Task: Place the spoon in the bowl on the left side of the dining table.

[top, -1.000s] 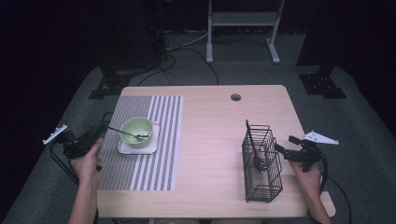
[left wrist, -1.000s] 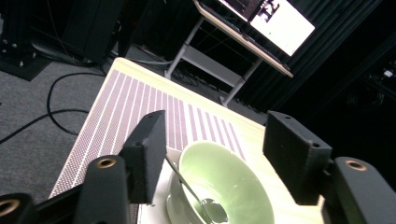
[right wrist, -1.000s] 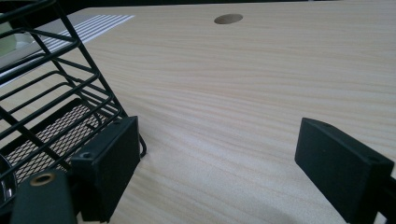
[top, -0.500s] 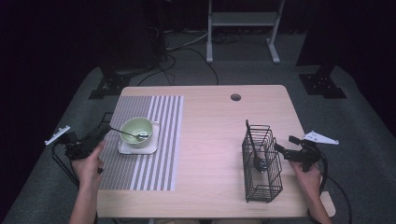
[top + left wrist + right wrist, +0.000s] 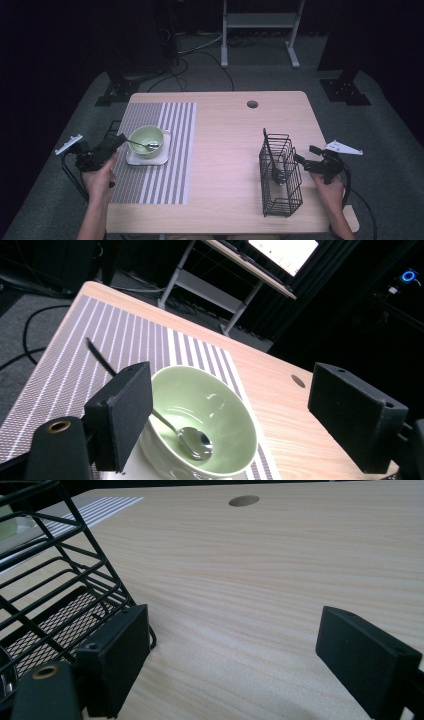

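Observation:
A pale green bowl [image 5: 147, 139] stands on a white square plate [image 5: 159, 159] on the striped placemat [image 5: 165, 150]. A spoon [image 5: 145, 145] lies in it, handle pointing left. My left gripper [image 5: 116, 137] is at the bowl's left side, open. In the left gripper view the bowl [image 5: 200, 415] and spoon [image 5: 192, 440] sit between the open jaws of the left gripper [image 5: 232, 385]. A black wire basket [image 5: 280, 172] stands at the right with a dark utensil [image 5: 270, 155] in it. My right gripper [image 5: 305, 154] is just right of it, open and holding nothing [image 5: 235, 625], its left jaw beside the basket [image 5: 50, 590].
The wooden table [image 5: 225, 130] has a round cable hole [image 5: 252, 104] at the back. A person's hands hold both grippers at the table's side edges. Desk legs, stands and cables are on the floor beyond the far edge.
My left gripper has edged slightly right, closer to the bowl. The right gripper has barely moved.

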Motion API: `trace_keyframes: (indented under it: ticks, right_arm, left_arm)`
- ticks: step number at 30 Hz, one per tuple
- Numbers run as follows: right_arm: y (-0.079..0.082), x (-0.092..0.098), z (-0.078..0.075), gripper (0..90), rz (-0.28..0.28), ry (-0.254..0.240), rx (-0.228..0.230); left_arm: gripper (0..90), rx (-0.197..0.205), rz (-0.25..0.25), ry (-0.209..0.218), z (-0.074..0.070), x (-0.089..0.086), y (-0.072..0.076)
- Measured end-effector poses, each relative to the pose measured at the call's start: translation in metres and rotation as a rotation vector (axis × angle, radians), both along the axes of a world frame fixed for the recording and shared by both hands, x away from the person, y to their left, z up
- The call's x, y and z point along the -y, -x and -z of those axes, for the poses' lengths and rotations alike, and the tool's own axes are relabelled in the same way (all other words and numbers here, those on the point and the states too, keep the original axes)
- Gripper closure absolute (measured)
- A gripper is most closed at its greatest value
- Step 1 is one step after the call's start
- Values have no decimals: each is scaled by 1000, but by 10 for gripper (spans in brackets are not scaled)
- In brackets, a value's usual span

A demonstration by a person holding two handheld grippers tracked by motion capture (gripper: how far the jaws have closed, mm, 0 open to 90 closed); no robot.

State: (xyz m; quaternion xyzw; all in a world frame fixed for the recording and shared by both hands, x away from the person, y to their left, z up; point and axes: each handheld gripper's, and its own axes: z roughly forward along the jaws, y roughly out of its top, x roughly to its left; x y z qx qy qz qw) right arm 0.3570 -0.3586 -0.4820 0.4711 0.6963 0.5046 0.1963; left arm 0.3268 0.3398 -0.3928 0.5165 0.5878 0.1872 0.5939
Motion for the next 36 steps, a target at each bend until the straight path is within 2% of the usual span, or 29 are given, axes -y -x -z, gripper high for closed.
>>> trace_keyframes:
  ticks: [16, 36]
  right_arm:
    - [0, 0, 0, 130, 0, -1, 1]
    - [0, 0, 0, 130, -1, -3, 3]
  left_arm:
    - [92, -11, 37, -19, -3, 14, 1]
    - [91, -9, 90, -45, -5, 32, 4]
